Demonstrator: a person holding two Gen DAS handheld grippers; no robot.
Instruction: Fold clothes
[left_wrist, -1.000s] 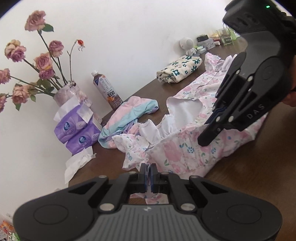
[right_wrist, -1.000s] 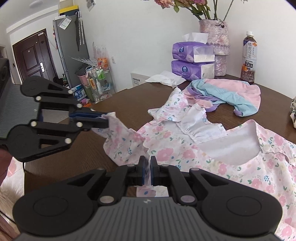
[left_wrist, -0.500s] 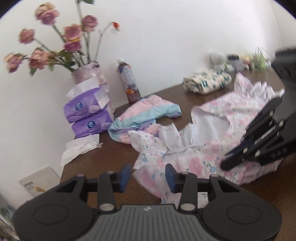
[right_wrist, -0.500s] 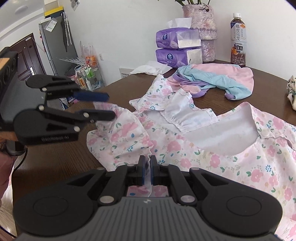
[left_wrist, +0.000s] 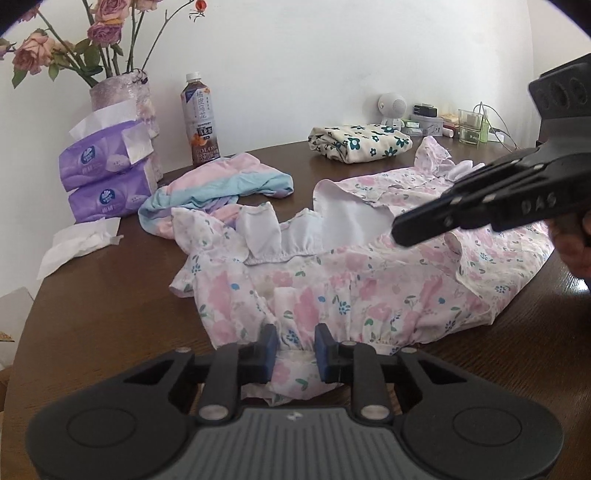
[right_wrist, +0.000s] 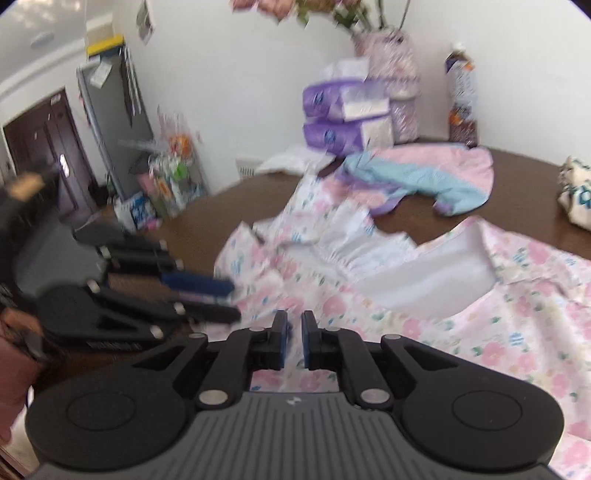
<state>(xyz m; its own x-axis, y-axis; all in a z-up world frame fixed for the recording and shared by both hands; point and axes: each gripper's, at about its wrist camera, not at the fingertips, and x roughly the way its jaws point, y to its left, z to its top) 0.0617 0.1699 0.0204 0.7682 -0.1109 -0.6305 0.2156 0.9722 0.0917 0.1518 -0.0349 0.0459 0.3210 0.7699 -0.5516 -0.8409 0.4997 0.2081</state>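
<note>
Motion blur smears the bottle (right_wrist: 461, 96) label in the right wrist view.

Bright daylight; right wrist view motion-blurred, fisheye edges curved.

Thin floral cloth dress (left_wrist: 369, 280) – glossy dark wood table (left_wrist: 110, 295).

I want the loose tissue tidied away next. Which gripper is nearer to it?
Left. The left gripper is at the floral dress's hem, on the side where the loose tissue lies. The right gripper hovers farther along the dress, away from it.
</note>
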